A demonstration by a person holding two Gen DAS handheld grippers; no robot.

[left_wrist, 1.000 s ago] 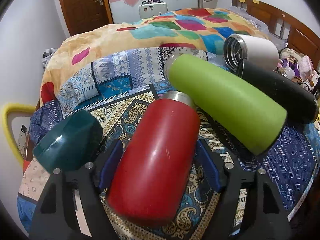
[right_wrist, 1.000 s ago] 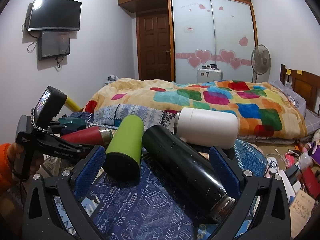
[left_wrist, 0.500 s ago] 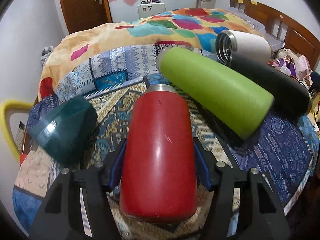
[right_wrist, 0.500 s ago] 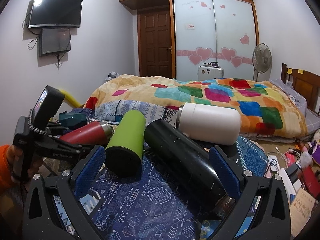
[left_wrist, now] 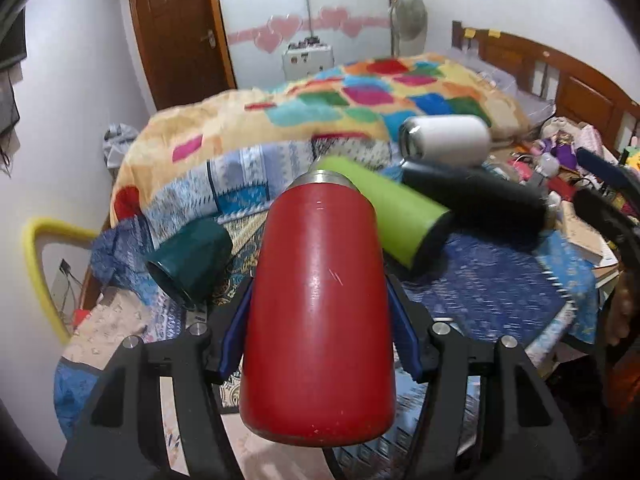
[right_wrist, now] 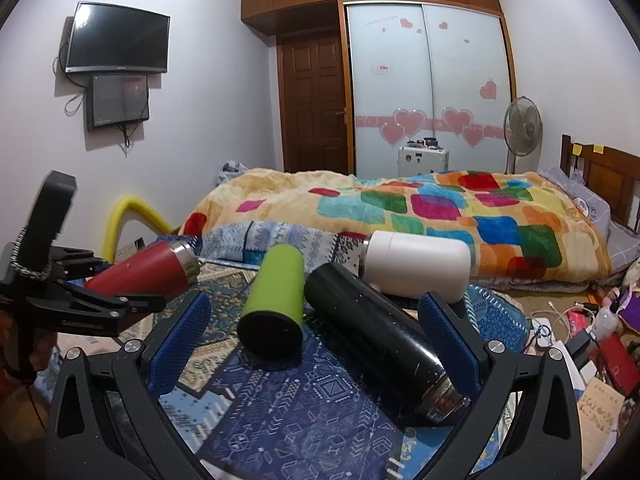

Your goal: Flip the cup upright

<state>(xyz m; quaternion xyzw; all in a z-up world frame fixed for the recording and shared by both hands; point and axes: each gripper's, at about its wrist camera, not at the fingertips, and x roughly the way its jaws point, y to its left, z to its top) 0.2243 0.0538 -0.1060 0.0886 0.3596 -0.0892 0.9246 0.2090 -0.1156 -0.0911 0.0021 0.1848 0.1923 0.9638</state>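
Observation:
My left gripper [left_wrist: 318, 332] is shut on a red cup [left_wrist: 320, 312] with a steel rim, held tilted above the patterned cloth with its mouth pointing away and up. It also shows in the right wrist view [right_wrist: 148, 270], raised off the cloth in the left gripper [right_wrist: 120, 300]. My right gripper [right_wrist: 316, 336] is open and empty, its blue pads either side of a green cup [right_wrist: 276, 300] and a black cup [right_wrist: 380, 340] lying on their sides. A white cup [right_wrist: 416, 266] lies behind them.
A dark green cup [left_wrist: 192, 264] lies on its side left of the red cup. The blue patterned cloth [right_wrist: 304, 412] covers the table. A bed with a colourful blanket [right_wrist: 400, 208] stands behind. Clutter [right_wrist: 592, 344] lies on the floor at right.
My left gripper closed on the red cup and lifted it off the cloth, tilting its mouth upward. The right gripper stayed open and nearly still.

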